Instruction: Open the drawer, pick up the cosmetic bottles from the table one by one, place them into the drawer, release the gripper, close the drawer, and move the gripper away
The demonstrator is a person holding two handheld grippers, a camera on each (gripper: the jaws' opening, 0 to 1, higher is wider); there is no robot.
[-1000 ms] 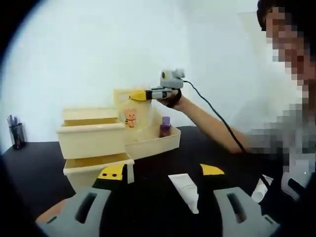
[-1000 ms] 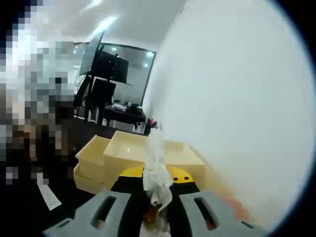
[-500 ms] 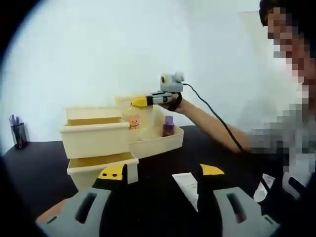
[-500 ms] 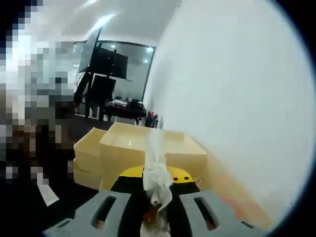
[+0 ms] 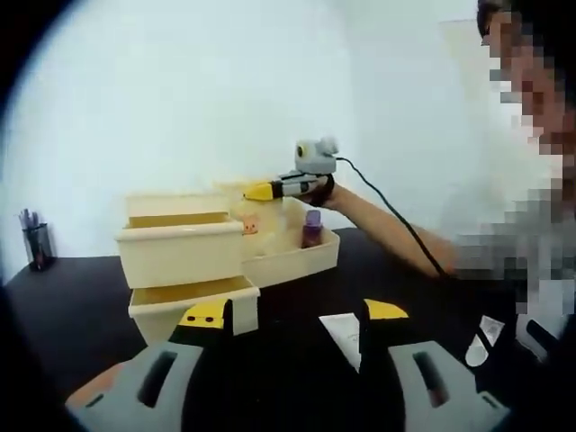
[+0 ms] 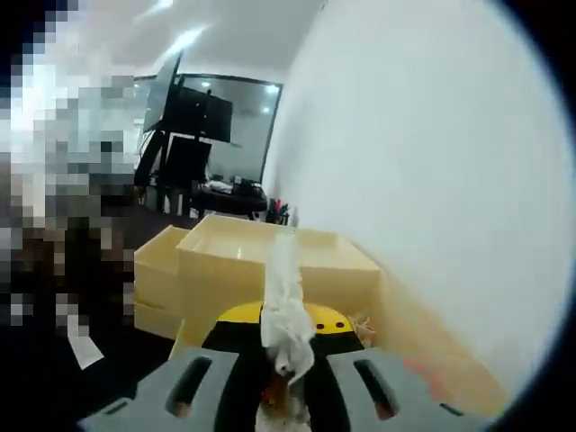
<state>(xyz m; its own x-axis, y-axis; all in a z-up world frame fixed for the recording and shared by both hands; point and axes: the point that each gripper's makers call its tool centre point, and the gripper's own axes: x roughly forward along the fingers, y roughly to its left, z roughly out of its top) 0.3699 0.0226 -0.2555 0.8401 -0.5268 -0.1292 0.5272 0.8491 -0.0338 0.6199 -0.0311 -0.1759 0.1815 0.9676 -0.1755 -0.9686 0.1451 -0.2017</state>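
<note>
A cream drawer unit [image 5: 180, 252] stands on the black table, its side drawer [image 5: 292, 261] pulled open toward the right. A purple bottle [image 5: 312, 229] stands in that drawer. Just above the drawer, a hand holds my right gripper [image 5: 270, 190], shut on a clear bear-print pouch [image 5: 250, 225] that hangs down into the drawer. In the right gripper view the crinkled pouch [image 6: 286, 306] rises between the closed jaws of the right gripper [image 6: 286, 331], with the drawer unit [image 6: 270, 270] just ahead. My left gripper [image 5: 297, 315] is open, low over the table. A white tube [image 5: 342, 331] lies between its jaws.
More small white packets [image 5: 486, 333] lie on the table at the right, near the person's body. A dark pen holder [image 5: 31, 243] stands at the far left. Behind the drawers is a white wall. One white tube [image 6: 87, 353] lies on the table left of the unit.
The right gripper has come down with the pouch, from above the drawer unit to just over the open drawer. The left gripper's view has drifted slightly left.
</note>
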